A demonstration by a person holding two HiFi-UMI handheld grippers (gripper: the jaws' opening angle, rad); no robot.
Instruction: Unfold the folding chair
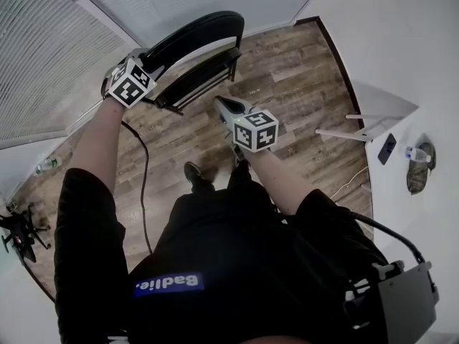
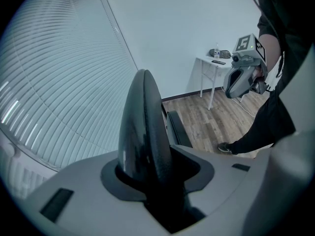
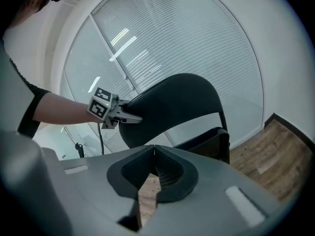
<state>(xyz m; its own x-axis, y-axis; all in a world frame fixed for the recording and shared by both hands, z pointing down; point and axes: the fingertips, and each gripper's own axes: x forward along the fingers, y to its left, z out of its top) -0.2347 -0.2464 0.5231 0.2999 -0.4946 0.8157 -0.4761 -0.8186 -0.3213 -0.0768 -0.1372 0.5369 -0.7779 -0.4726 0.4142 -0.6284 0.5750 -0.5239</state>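
A black folding chair stands folded on the wood floor by the window. Its curved backrest [image 1: 197, 34] is on top and the seat [image 1: 195, 84] is tipped up against it. My left gripper [image 1: 152, 67] is shut on the backrest's left top edge, and the dark edge [image 2: 145, 127] fills the gap between its jaws. Empty and shut, my right gripper [image 1: 219, 101] hangs just right of the seat's front edge and touches nothing. From the right gripper view, backrest [image 3: 177, 102], seat [image 3: 212, 144] and left gripper [image 3: 129, 115] lie beyond my shut right gripper [image 3: 154, 149].
Window blinds [image 1: 36, 56] run behind the chair. A white table [image 1: 373, 117] at the right carries a phone, a bottle and a cap. A black cable [image 1: 145, 170] trails over the floor near my feet. A small black stand [image 1: 18, 228] sits at the left.
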